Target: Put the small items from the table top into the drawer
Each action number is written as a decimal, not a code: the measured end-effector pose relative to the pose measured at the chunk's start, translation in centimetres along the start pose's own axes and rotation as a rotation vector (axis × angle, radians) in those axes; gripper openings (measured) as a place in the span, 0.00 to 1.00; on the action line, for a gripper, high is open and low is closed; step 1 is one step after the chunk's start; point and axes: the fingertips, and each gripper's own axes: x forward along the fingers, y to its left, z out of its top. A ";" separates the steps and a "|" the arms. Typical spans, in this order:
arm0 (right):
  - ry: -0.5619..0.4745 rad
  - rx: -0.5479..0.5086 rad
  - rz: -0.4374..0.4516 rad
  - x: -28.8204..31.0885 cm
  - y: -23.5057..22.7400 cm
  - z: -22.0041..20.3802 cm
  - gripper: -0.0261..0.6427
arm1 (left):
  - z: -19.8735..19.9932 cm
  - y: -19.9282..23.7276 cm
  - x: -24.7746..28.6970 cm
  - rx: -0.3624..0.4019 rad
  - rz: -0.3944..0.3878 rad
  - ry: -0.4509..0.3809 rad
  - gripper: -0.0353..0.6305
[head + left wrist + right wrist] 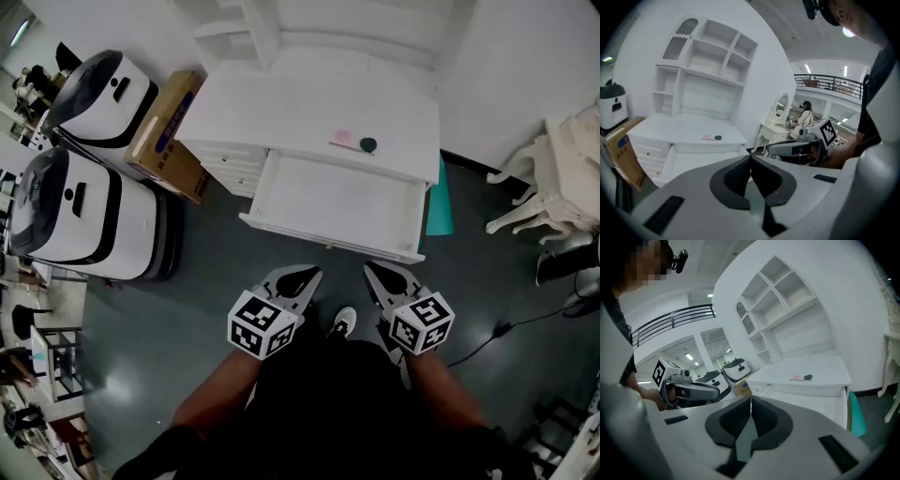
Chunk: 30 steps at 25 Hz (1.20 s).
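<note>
Both claws nearest, flanking person's shoe (pixel 344 322), well short of furniture. L claw (pixel 302 277): jaws shut, nothing btwn. R claw (pixel 377 274): same, shut & empty. Beyond: drawer (pixel 281 202) pulled out toward person. Farther, on white counter (pixel 281 103), near-right edge just behind drawer: pink item (pixel 343 137) beside dark round item (pixel 367 144); touching or not, can't tell. Cardboard box (pixel 169 131) left of counter.

White desk (pixel 281 103): pink item (pixel 343 137), dark item (pixel 367 144)
</note>
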 end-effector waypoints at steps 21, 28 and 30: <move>0.012 0.049 -0.125 5.7 -4.3 2.4 0.08 | 2.9 6.9 5.1 0.007 -0.111 0.032 0.07; 0.036 0.024 -0.160 10.4 -5.8 4.6 0.08 | 5.3 12.2 6.3 0.001 -0.127 0.019 0.07; 0.040 0.026 -0.173 11.8 -6.5 5.2 0.08 | 6.1 13.7 6.7 0.006 -0.134 0.019 0.07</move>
